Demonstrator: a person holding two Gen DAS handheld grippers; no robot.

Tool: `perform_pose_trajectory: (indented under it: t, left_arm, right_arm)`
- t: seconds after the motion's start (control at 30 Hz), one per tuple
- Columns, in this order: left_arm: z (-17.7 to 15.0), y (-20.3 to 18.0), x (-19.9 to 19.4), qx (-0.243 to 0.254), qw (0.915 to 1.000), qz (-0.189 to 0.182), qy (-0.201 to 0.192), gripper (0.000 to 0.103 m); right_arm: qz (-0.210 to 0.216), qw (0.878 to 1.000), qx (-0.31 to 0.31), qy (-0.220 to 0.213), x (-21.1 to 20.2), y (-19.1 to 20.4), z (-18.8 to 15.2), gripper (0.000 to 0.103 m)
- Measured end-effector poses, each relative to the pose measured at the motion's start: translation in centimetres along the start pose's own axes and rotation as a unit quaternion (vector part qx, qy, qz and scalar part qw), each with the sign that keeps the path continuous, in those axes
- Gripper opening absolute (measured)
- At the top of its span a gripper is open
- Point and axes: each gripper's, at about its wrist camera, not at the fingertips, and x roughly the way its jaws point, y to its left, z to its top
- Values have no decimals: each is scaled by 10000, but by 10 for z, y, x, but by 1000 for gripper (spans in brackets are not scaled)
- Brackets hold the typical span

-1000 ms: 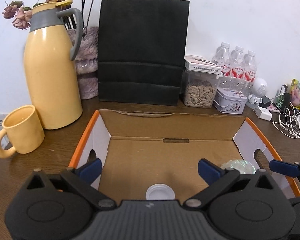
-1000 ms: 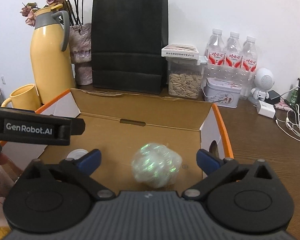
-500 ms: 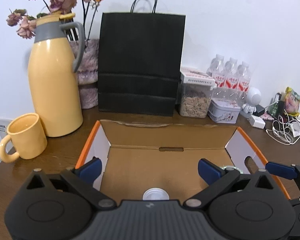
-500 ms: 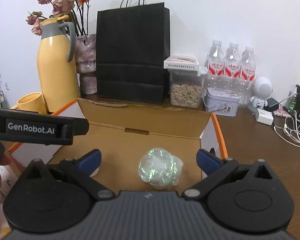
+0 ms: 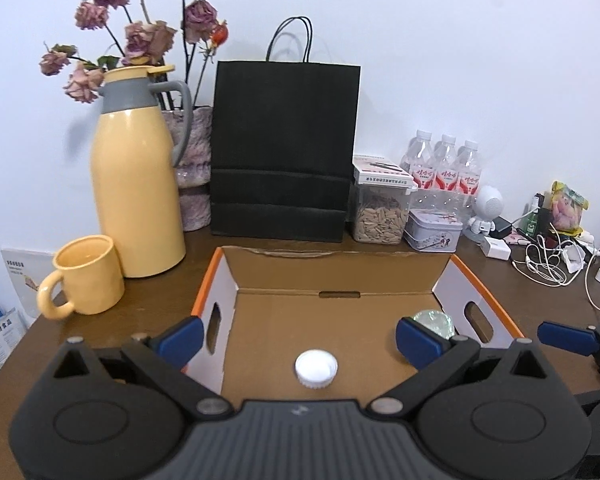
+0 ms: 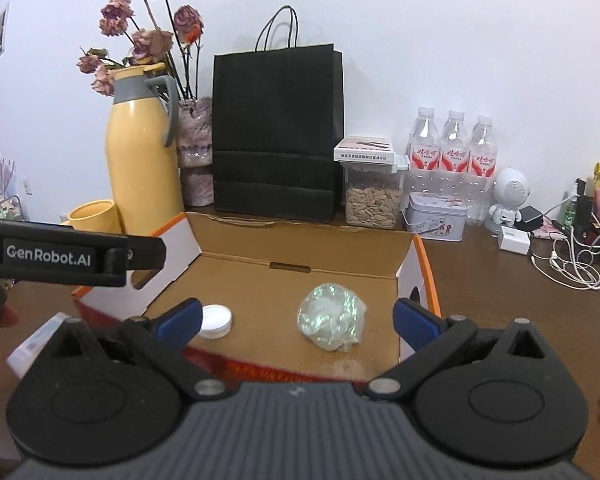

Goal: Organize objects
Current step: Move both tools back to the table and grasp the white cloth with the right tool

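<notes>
Brown wooden table (image 5: 540, 312) against a white wall, seen from the left wrist: open cardboard box (image 5: 340, 272) at centre, white cap (image 5: 316, 368) on its floor near the front, iridescent crumpled wrap (image 5: 436, 320) toward the right wall, partly hidden. Left gripper (image 5: 298, 338) spread wide above the near edge, holding nothing. Behind: yellow thermos (image 5: 136, 192), yellow mug (image 5: 88, 276), black paper bag (image 5: 284, 152).

From the right wrist: same cardboard box (image 6: 300, 252), wrap (image 6: 332, 316) on the floor between the blue fingertips, cap (image 6: 216, 320) just beside the left one. Right gripper (image 6: 298, 320) released, empty.
</notes>
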Motion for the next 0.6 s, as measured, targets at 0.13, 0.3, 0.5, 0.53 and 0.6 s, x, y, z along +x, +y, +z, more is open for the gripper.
perform_pose_trajectory:
  t: [0.13,0.3,0.5,0.53,0.6]
  left_arm:
    - [-9,5,-24,-15,10000,9,-44,103]
    - [-26,17,-59,-52,9999,-1,-123,103]
    - [-54,37,-95,-72,9999,46,-93,103]
    - [-59,40,-101,-70,9999,41,-86,103]
    - [-70,47,-112,-60,10000,17,-69,103]
  right_arm:
    - [17,10000,9,-35,-25,6,-7,103]
    - [66,10000,-17,-70,-58,15,-22,103]
    - [155,9998,-148,6,-93,35,-46,103]
    - [160,9997,-160,19,-99,38,-50,103]
    - [187,9996,-186,53,-109,43,-58,103]
